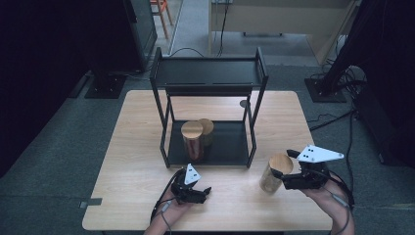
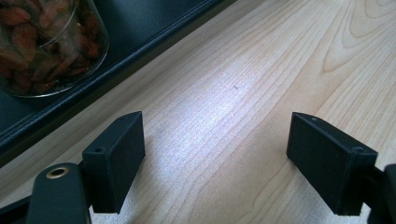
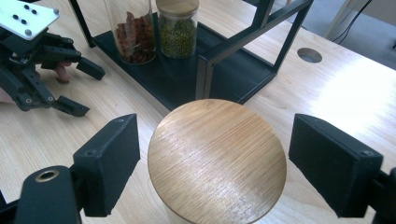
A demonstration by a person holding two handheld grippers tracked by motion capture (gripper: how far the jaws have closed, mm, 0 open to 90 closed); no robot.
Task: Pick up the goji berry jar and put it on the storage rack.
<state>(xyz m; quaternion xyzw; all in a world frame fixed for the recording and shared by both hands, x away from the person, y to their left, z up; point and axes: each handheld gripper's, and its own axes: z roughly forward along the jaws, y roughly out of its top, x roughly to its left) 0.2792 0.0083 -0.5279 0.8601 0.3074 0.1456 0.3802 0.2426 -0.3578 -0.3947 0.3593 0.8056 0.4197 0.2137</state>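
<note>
Right gripper view: I see the jar's round bamboo lid between my right gripper's two black jaws, which stand wide apart on either side of it with a gap on each flank; they are not touching it. The lid shows fine straight wood grain and a soft sheen. This view also shows, farther off, the left gripper with its jaws parted over bare wood.

In the high view I see what that close view hides: the jar is a tall clear cylinder with pale contents, standing upright on the table near its front right, outside the rack, with the right gripper just beside it.

The left gripper view shows its own jaws spread wide over bare tabletop, holding nothing, with the base of a glass jar of reddish dried pieces at the upper left on the rack's dark bottom shelf.

In the high view, two lidded jars stand on that shelf: the reddish one in front, a second jar touching or just behind it; the right gripper view shows it holds green grains.

The table is light wood with visible grain and a round cable hole. The rack is black metal, two-tiered. The floor is grey carpet.
</note>
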